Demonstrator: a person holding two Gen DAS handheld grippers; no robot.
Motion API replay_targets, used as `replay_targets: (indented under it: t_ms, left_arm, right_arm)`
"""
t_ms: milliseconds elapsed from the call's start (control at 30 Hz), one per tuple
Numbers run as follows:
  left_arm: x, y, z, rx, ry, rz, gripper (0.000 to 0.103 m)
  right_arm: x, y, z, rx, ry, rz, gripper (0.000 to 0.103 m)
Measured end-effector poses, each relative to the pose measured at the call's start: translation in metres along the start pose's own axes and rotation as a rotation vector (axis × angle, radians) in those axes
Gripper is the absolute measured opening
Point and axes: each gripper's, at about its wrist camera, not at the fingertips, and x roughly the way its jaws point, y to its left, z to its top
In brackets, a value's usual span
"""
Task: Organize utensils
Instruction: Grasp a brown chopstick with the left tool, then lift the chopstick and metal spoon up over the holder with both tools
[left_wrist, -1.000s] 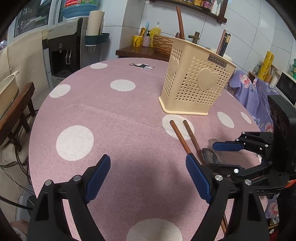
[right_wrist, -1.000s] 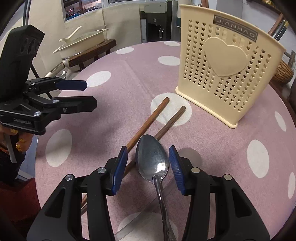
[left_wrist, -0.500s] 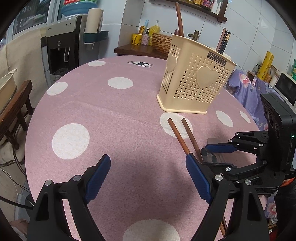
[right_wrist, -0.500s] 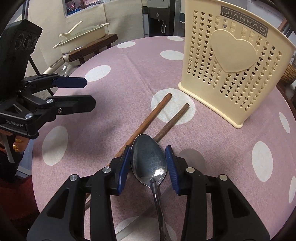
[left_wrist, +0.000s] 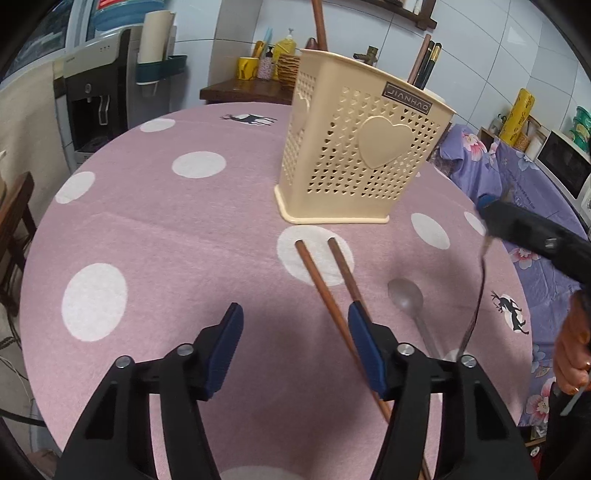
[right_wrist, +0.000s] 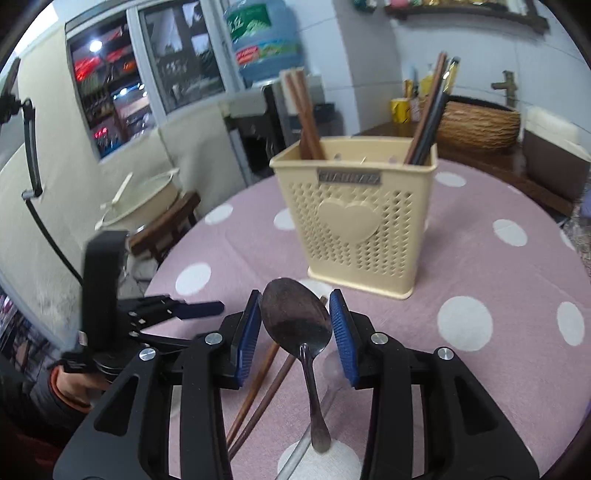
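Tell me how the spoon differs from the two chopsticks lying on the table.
The spoon is shiny metal; the chopsticks are brown wood. The spoon is clamped by its bowl in the right gripper and lifted off the table; the chopsticks lie flat on it, ungripped. Both are still outside the holder.

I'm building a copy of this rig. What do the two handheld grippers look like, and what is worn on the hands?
Both the left gripper and the right gripper have black angular arms with silver screws and blue ribbed pads. In the right wrist view the left one has a black boxy body. The right hand wears a ring; an orange cuff shows by the left hand.
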Motion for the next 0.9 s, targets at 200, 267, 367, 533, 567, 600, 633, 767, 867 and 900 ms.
replay_targets:
  t_ms: [200,267,367,533,567,600,633,767,867,900]
  left_arm:
    - [0.026,-0.019,0.017,0.052,0.044,0.039,0.036]
    - [0.036,-0.023,0.021,0.055,0.066,0.053,0.028]
    - [0.046,-0.026,0.024,0.057,0.079,0.091,0.022]
    - [0.055,-0.031,0.025,0.069,0.088,0.132,0.017]
    - [0.055,-0.032,0.026,0.071,0.088,0.135,0.016]
    - [0.056,-0.032,0.027,0.073,0.089,0.139,0.013]
    - [0.056,-0.033,0.027,0.077,0.087,0.147,0.012]
    - [0.058,-0.035,0.027,0.083,0.082,0.166,0.01]
    - [0.058,-0.036,0.026,0.089,0.072,0.177,0.008]
    - [0.058,-0.036,0.026,0.086,0.071,0.175,0.008]
  right_arm:
    - [-0.033,-0.001,0.001,0.038,-0.08,-0.079,0.038]
    - [-0.038,-0.004,0.0,0.05,-0.092,-0.089,0.037]
    - [-0.043,-0.006,-0.004,0.078,-0.107,-0.086,0.037]
    - [-0.047,-0.003,-0.007,0.073,-0.125,-0.102,0.037]
    - [-0.047,-0.002,-0.007,0.076,-0.127,-0.102,0.037]
    - [-0.046,-0.001,-0.007,0.077,-0.128,-0.102,0.037]
    - [-0.046,0.0,-0.007,0.073,-0.128,-0.106,0.037]
    - [-0.047,0.005,-0.008,0.063,-0.134,-0.114,0.037]
    - [-0.05,0.005,-0.009,0.069,-0.14,-0.112,0.037]
    - [-0.05,0.005,-0.009,0.07,-0.141,-0.112,0.037]
